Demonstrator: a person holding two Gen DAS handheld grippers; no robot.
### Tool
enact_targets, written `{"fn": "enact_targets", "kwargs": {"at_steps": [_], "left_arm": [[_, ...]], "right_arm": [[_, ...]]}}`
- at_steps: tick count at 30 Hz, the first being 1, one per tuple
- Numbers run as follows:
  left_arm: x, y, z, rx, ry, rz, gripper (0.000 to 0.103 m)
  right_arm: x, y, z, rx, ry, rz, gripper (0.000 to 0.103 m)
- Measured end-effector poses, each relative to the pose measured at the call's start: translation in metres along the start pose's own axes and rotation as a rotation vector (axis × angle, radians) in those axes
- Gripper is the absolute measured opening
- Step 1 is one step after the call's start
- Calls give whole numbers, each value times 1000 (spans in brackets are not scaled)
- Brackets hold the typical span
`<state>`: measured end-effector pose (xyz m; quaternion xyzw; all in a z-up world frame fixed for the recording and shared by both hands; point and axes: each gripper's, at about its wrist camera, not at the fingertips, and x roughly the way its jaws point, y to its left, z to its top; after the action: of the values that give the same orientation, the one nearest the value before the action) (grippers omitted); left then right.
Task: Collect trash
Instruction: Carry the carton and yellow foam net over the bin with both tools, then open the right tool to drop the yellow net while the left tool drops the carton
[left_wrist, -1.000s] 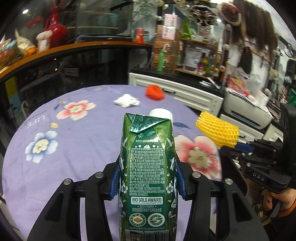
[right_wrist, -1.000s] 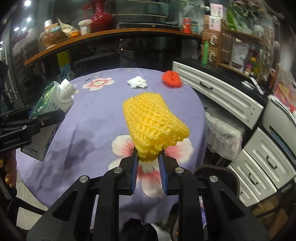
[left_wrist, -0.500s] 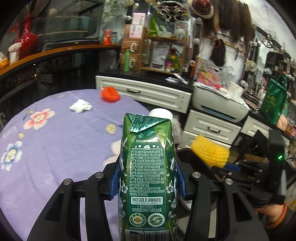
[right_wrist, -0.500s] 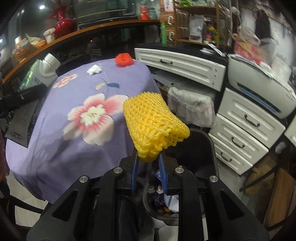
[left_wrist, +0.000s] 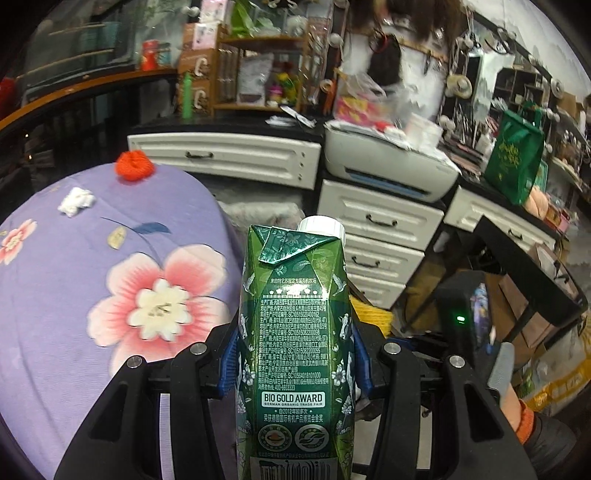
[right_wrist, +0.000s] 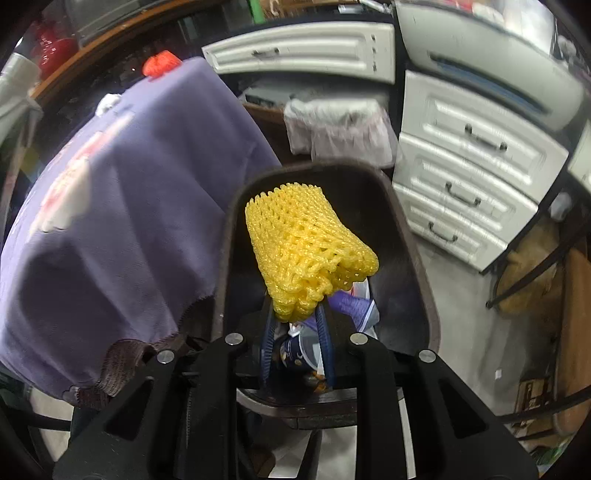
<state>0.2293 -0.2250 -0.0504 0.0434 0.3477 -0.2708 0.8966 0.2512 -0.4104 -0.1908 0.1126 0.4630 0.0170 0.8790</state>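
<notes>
Over the dark bin (right_wrist: 413, 236), the right gripper (right_wrist: 297, 336) pinches a yellow foam net (right_wrist: 306, 243) by its near end, with wrappers (purple and white) lying in the bin below. To the right of the purple flowered tablecloth (left_wrist: 74, 295), the left gripper (left_wrist: 295, 358) clamps an upright green carton (left_wrist: 295, 332). On the table's far side lie a red net (left_wrist: 133, 167) and a white tissue (left_wrist: 76, 201).

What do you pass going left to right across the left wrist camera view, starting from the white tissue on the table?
white tissue → red foam net → green carton held in the left gripper → white printer → green tote bag
</notes>
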Motion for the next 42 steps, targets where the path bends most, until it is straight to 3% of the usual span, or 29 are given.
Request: {"fn": "enact_targets", "kwargs": {"at_steps": [6,8,10,12,27,42], "left_arm": [[27,-16,-6,22,55,-38,48],[34,-21,-8,34,68,-43,48],[41,-25,-10,41,82,-47,48],[50,-28,-14,46,102,-49,48],[113,-47,-47,75,260,-70,48],[170,-72,-60,139,346,-61,48]], "right_arm": [[25,-13,-6,31,42,-9,25],[29,-18,-8,48,53,-1,34],[29,-22,-10,62,51,-4,62],[26,-24,-11,67,30,-14,70],[-39,-71,-15,163,-116,-113,77],[-65,-98,-19,261,-185,-84,78]]}}
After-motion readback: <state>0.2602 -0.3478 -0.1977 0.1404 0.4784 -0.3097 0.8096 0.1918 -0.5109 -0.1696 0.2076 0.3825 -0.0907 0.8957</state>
